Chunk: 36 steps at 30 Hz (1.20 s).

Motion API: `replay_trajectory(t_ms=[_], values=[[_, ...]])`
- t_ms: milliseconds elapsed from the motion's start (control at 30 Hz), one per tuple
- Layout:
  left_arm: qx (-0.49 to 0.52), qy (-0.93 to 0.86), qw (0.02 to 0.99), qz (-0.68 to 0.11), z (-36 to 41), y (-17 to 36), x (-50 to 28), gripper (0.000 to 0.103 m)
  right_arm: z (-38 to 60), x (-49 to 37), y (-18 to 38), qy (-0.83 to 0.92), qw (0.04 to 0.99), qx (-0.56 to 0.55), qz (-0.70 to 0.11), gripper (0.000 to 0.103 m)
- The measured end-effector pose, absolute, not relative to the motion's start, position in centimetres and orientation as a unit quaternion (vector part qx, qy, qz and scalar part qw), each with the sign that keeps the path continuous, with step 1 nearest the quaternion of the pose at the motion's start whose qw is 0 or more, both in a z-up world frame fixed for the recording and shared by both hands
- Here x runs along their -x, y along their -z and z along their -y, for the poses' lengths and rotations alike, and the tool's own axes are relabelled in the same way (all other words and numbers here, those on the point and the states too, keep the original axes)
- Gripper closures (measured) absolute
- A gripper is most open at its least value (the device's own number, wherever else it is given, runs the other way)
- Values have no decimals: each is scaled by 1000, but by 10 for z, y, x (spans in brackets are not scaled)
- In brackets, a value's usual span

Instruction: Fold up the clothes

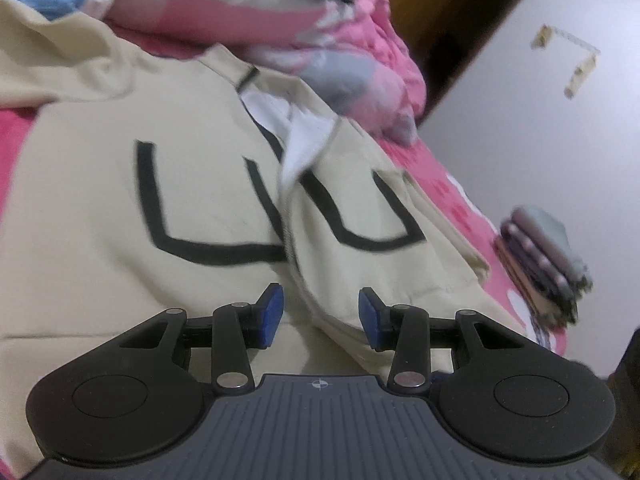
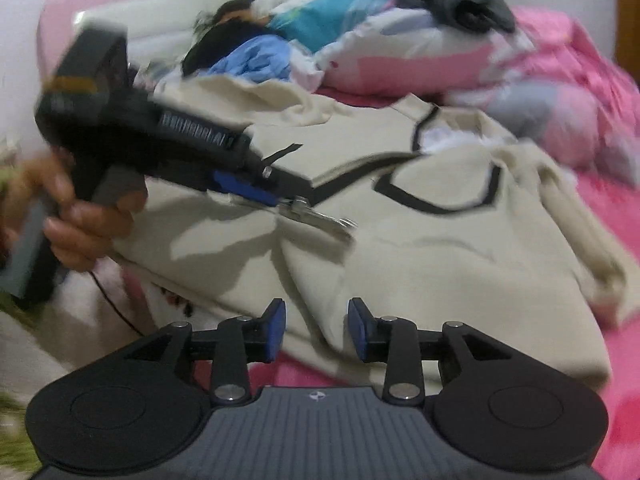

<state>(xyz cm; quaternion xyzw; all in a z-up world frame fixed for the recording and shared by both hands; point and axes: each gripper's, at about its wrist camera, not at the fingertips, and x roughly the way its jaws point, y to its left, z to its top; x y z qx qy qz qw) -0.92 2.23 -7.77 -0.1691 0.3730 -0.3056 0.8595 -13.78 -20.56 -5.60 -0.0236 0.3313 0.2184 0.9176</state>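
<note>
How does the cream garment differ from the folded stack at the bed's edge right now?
The cream garment lies spread open and rumpled over the pink bed; the folded stack is compact and layered. The garment is pale with black outline trim; the stack is dark, greys and purples. The garment fills the middle of the bed; the stack sits small at its edge. Both rest on the bed, and no gripper holds either.

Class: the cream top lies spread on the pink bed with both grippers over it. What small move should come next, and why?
Probably close the right gripper on the near hem of the cream top. Its jaws stand open with that edge between them, gripping nothing, and the top is still unfolded.
</note>
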Motion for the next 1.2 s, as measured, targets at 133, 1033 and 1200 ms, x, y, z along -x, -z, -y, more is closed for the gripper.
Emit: replay_trajectory(t_ms=[133, 1033, 1200], values=[[148, 306, 859, -384, -11, 81, 10, 62, 287, 141, 40, -189, 922, -160, -298, 60], [73, 285, 862, -413, 11, 81, 3, 62, 484, -81, -48, 69, 973, -118, -187, 89], [54, 288, 862, -415, 13, 78, 3, 62, 471, -135, -37, 80, 970, 65, -221, 88]])
